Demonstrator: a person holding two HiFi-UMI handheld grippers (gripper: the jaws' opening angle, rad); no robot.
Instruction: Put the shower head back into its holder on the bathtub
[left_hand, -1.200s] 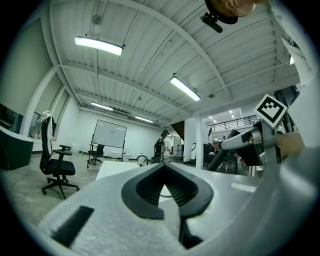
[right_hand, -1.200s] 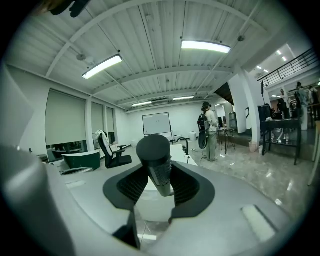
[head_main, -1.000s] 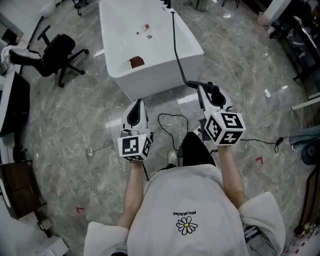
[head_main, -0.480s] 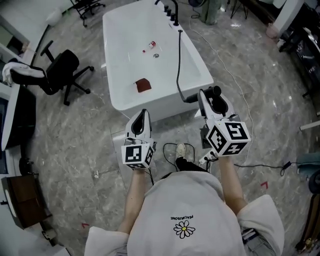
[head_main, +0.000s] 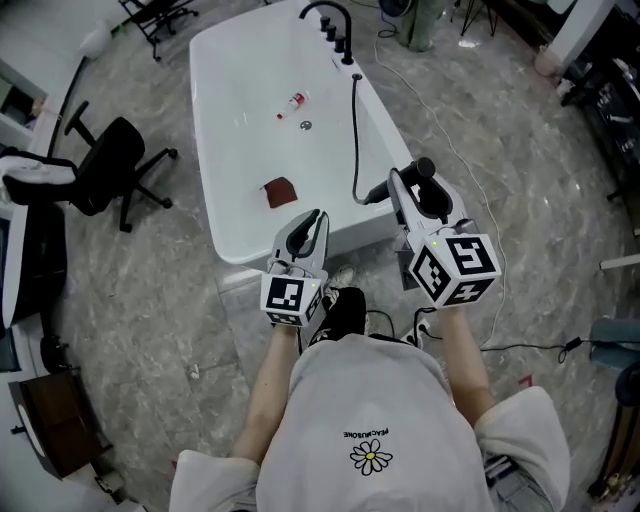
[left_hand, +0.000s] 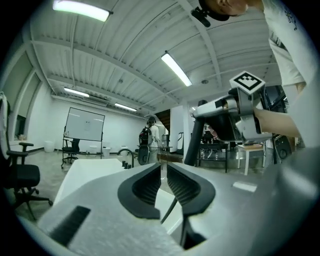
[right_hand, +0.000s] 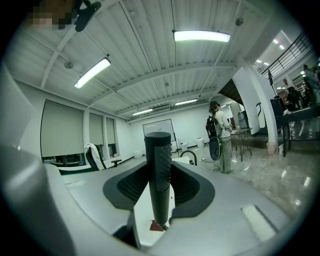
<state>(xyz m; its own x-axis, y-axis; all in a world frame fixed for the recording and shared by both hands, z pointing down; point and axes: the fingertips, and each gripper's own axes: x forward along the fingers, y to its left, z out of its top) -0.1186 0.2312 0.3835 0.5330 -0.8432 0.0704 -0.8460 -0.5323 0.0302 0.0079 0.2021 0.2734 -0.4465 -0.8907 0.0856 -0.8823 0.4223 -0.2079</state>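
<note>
The white bathtub (head_main: 225, 150) lies ahead, with a black faucet (head_main: 330, 14) and fittings at its far right rim. A black hose (head_main: 354, 140) runs from there along the rim to the black shower head (head_main: 424, 170). My right gripper (head_main: 398, 182) is shut on that shower head, and its ribbed handle (right_hand: 159, 170) stands upright between the jaws. My left gripper (head_main: 318, 215) points at the tub's near end. Its jaws are opening, and nothing is in the narrow gap (left_hand: 163, 167) between them. The left gripper view also shows the right gripper's marker cube (left_hand: 247, 82).
Inside the tub lie a dark red cloth (head_main: 279, 191), a small bottle (head_main: 292, 102) and the drain (head_main: 306, 125). A black office chair (head_main: 110, 165) stands to the tub's left. Cables (head_main: 520, 345) trail over the marble floor on the right.
The person has walked up to the tub, so both grippers have moved forward to its near end. The shower head has stayed in the right gripper.
</note>
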